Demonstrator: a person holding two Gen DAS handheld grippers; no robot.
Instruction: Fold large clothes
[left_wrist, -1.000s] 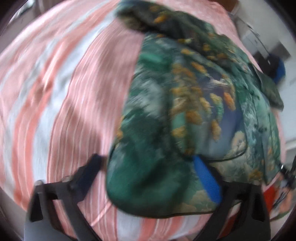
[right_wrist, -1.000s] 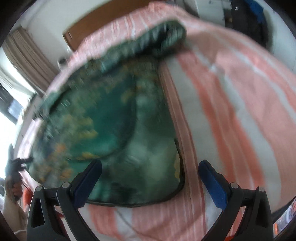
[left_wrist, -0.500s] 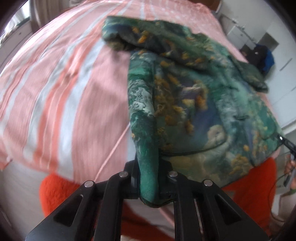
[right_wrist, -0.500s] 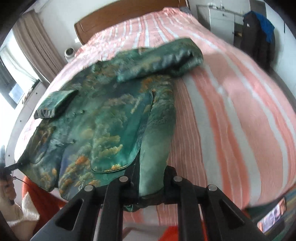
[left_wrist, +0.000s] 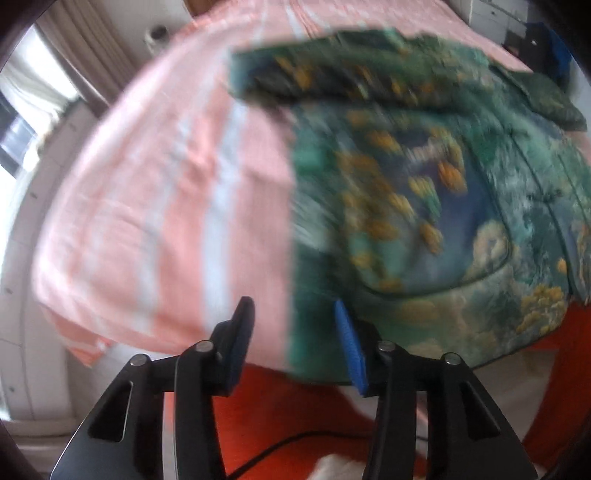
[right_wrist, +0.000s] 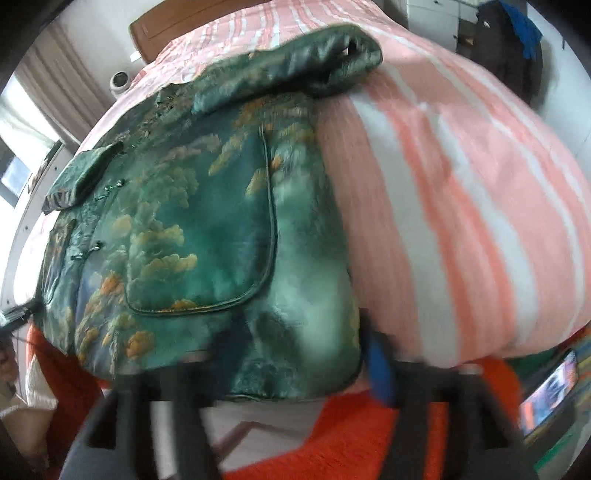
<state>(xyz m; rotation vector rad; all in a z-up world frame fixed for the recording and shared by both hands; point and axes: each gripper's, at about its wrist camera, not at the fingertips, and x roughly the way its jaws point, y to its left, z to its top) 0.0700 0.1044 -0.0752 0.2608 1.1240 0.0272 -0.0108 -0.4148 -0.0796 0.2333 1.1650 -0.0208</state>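
Note:
A green patterned jacket (left_wrist: 424, 192) with orange and blue print lies spread on the pink-and-white striped bed (left_wrist: 166, 192). It also shows in the right wrist view (right_wrist: 207, 229), with a sleeve folded across its top (right_wrist: 295, 70). My left gripper (left_wrist: 295, 332) is open at the jacket's near hem edge, which hangs over the bed edge between the jaws. My right gripper (right_wrist: 295, 369) is open, blurred, at the hem corner on the jacket's other side.
An orange rug (right_wrist: 332, 443) covers the floor below the bed edge. A wooden headboard (right_wrist: 166, 26) is at the far end. Dark clothes (right_wrist: 509, 40) hang at the back right. A window with curtains (left_wrist: 44, 92) is on the left.
Both grippers were shut on the jacket's hem half a second ago. Both are now open and the hem lies released at the bed edge.

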